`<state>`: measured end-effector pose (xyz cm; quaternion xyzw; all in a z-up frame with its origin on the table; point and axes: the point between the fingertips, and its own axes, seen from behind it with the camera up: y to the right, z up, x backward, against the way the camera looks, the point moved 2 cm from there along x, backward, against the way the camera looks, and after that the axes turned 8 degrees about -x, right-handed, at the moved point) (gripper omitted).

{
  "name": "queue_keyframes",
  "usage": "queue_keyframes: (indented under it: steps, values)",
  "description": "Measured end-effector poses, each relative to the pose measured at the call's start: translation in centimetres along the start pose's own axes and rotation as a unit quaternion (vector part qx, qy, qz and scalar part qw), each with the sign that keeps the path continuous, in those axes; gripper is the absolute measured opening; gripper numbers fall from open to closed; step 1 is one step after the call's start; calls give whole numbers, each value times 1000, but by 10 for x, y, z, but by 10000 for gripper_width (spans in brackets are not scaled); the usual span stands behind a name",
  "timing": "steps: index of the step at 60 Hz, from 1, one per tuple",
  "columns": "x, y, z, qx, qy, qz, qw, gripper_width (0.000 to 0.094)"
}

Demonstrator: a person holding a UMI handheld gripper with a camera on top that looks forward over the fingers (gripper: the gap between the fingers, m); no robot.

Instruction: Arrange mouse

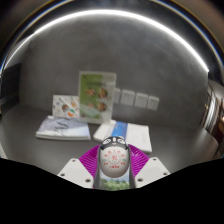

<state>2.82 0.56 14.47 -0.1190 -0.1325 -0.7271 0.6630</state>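
I have the hand-held gripper (115, 166) clamped on the white mouse (115, 160), lifted off the counter (40, 105) for placing; books (63, 127) lie ahead, left.

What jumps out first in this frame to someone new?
The white mouse sitting between the gripper fingers, against their purple pads, apparently gripped. Beyond it on the grey table, a green-and-white booklet stands upright against the wall, with flat booklets lying in front of it.
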Motion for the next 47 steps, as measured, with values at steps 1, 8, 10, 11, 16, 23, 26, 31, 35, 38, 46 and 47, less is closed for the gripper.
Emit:
queue_keyframes:
  steps: [1,8,10,11,16,23,26,31,35,38,46,47]
  values:
    - [-6,9,-11,-5,-10,-1,1000,403]
    - [-45,50,-81,-29,-88,11,996,405]
    - [-57,56,-98,-31,-98,15,995,406]
    - [-60,60,-104,-34,-103,16,994,406]
    - [-74,77,-124,-58,-120,16,991,410]
    - [-75,76,-125,-77,-123,43,989,504]
    - [-76,76,-126,-67,-126,48,989,579]
    - [-68,75,-127,-70,-144,62,985,733]
    - [-52,72,-126,-86,-149,83,982,858]
    - [-33,74,-123,-98,-144,88,981,827]
    - [25,96,-125,-118,-127,84,981,834]
    - [32,98,-126,-122,-126,80,981,835]
